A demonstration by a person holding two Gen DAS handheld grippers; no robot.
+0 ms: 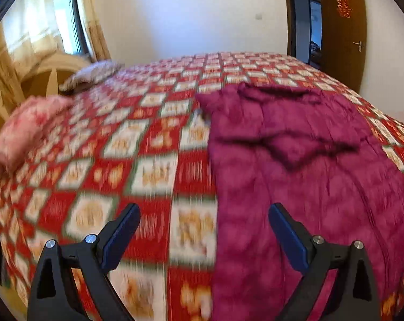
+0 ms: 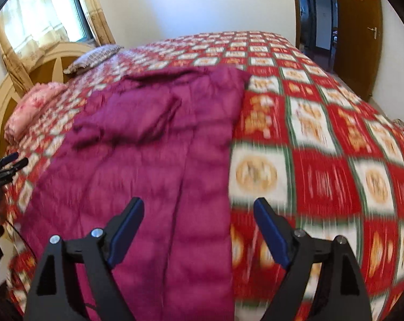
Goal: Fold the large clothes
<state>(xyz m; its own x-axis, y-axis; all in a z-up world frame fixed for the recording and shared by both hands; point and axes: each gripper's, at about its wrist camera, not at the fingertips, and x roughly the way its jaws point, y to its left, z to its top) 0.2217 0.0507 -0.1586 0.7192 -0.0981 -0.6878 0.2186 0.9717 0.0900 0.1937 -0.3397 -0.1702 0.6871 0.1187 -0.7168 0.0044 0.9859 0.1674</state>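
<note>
A bed [image 1: 148, 144] fills both views, covered by a red, white and green checked bedspread [image 2: 322, 160] with gold motifs. On it lies a magenta quilted down coat [image 2: 148, 160], spread lengthwise along the bed, its near hem toward the cameras and a sleeve folded across the chest; in the left wrist view the coat [image 1: 309, 187] lies over the right part of the bedspread, with bare cover to its left. A curved wooden headboard [image 2: 41, 75] stands at the left, before a curtained window [image 1: 41, 21]. A brown door [image 2: 359, 34] stands open at the far right. Against the headboard rest a pink floral pillow [image 1: 25, 131] and a grey patterned pillow [image 2: 95, 56]. The left gripper [image 1: 204, 211] is spread wide over the coat's left edge, holding nothing. The right gripper [image 2: 199, 203] is likewise wide apart and empty, above the coat's right edge.
</note>
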